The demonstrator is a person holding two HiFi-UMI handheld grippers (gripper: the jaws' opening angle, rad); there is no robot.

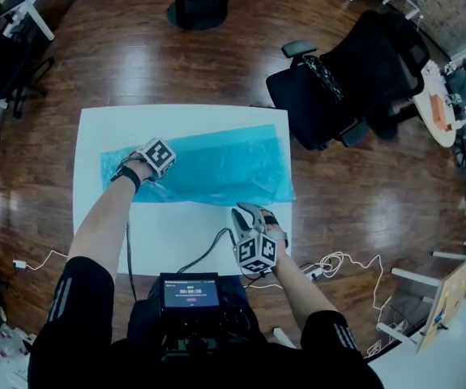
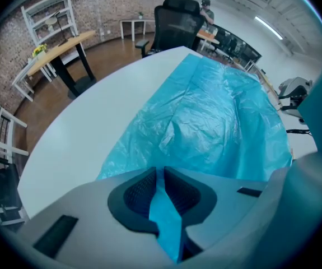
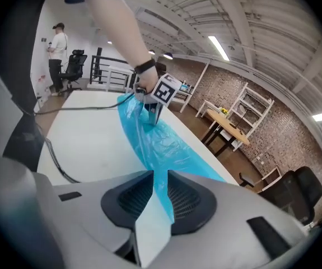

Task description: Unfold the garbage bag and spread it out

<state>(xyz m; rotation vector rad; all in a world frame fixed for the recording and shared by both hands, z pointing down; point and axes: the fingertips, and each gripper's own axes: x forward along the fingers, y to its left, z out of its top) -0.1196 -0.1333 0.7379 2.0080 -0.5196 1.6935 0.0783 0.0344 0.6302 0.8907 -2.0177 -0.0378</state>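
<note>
Garbage bag point(image 1: 216, 164) lies opened into a long, creased strip across the white desk point(image 1: 176, 241), left tongs point(image 2: 161, 178) clenched on its left end, right tongs point(image 3: 159, 178) released beside its near edge; final spreading and smoothing appear outstanding.

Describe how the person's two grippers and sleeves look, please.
The left gripper and right gripper both have pale grey shells and dark ribbed pads. Each carries a cube with black-and-white square markers. A black cable runs from the right one. The person wears black short sleeves with white stripes and a black wristband.
</note>
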